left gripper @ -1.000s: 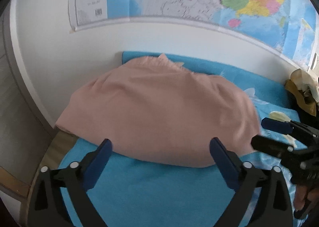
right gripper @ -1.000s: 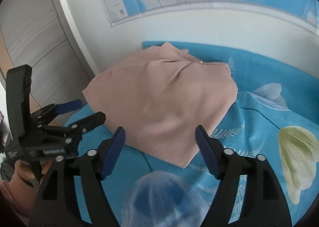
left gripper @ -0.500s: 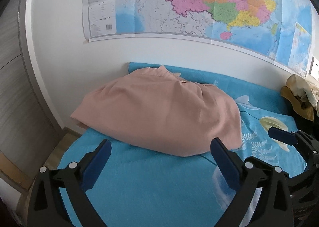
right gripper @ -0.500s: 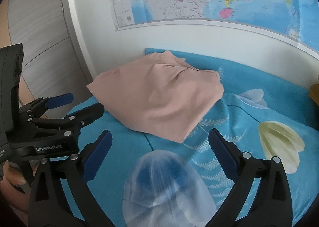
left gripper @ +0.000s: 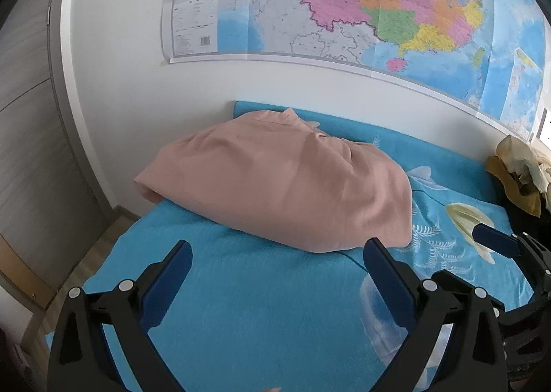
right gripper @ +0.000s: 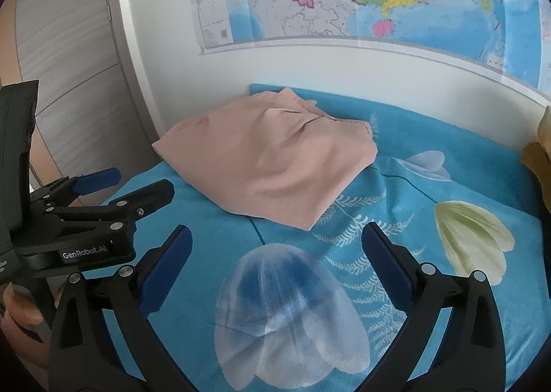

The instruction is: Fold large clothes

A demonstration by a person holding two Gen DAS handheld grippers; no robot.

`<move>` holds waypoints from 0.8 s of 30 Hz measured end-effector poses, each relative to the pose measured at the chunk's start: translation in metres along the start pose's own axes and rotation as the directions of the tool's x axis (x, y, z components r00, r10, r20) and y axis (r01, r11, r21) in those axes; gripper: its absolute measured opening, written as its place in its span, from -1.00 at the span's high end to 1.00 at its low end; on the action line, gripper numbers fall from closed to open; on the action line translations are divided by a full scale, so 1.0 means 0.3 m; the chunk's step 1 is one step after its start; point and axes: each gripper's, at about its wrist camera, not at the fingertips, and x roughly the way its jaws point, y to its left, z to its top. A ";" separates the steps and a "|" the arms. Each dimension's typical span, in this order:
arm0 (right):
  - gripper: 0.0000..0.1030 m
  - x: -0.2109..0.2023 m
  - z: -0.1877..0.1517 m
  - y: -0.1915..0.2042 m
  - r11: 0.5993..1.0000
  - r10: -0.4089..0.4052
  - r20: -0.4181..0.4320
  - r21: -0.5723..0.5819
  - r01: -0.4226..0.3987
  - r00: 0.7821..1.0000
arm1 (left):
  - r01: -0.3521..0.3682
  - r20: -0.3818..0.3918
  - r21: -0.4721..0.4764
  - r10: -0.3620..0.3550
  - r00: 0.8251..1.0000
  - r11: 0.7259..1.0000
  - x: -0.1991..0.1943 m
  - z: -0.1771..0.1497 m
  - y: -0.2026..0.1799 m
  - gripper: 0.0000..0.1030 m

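Both sets of jaws stood spread wide and empty: the left gripper (left gripper: 277,273) and the right gripper (right gripper: 275,254) each hung above bare bedding, short of the cloth and touching nothing. Compared with a second earlier, when the fingers framed the garment's near edge closely, both had drawn back and risen, so that more of the room came into sight.

Largest in view was the wall map (left gripper: 344,6), spread across the white wall above the bed. Below it lay the blue floral bedspread (left gripper: 258,306), and on its far left corner, against the wall, sat the pink garment (left gripper: 275,182), folded into a compact, slightly puffy bundle whose left edge reached the side of the bed. A yellowish heap of other clothes (left gripper: 520,168) waited at the right edge.

The bundle had kept its shape as the grippers withdrew, which suggested that this fold was done and released. My judgement was that the piece was finished, and that the next reach would likely go toward the heap.
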 end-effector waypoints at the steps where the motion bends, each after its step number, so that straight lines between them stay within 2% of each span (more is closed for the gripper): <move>1: -0.89 -0.004 -0.001 0.003 1.000 0.002 0.000 -0.002 -0.002 1.000 | 0.007 -0.005 0.001 -0.007 1.000 1.000 -0.001 -0.002 -0.001 -0.88; 24: -0.89 -0.076 -0.034 0.021 1.000 -0.017 0.017 0.003 0.017 1.000 | -0.014 0.033 0.004 0.013 0.999 1.000 -0.068 -0.014 -0.020 -0.88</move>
